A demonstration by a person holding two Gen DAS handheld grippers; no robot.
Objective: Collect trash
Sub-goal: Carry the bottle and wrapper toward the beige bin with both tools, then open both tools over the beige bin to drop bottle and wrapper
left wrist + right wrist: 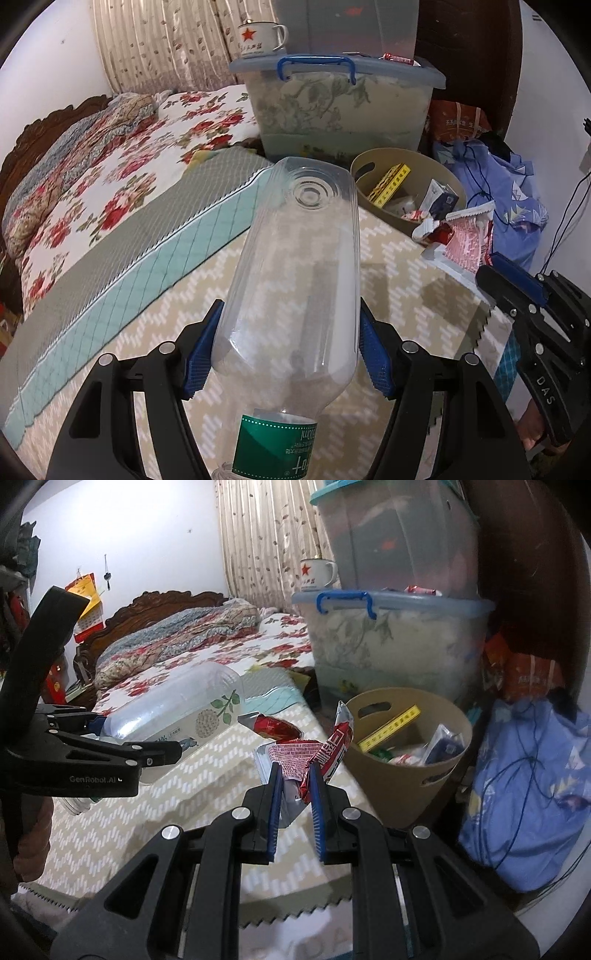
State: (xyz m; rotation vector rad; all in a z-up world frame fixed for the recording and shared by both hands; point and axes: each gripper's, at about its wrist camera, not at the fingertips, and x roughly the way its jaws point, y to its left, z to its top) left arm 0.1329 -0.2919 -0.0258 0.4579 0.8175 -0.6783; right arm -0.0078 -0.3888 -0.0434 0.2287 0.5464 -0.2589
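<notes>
bottle (295, 280) between left fingers (199, 354), wrapper (306, 760) between right fingers (317, 812)

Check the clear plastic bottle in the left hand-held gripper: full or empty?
Empty. The clear plastic bottle shows the patterned cover through its walls, with no liquid visible.

1. The bottle (295, 280) I hold is clear, glossy plastic with a green printed label.
2. The wrapper (314, 757) looks like crinkled, shiny foil.
3. My gripper pads (375, 354) are ribbed blue, on matt black plastic arms.
4. The bin (410, 746) is matt tan plastic.
5. The storage box (340, 107) is frosted, translucent plastic.
6. The headboard (147, 605) is carved dark wood.
</notes>
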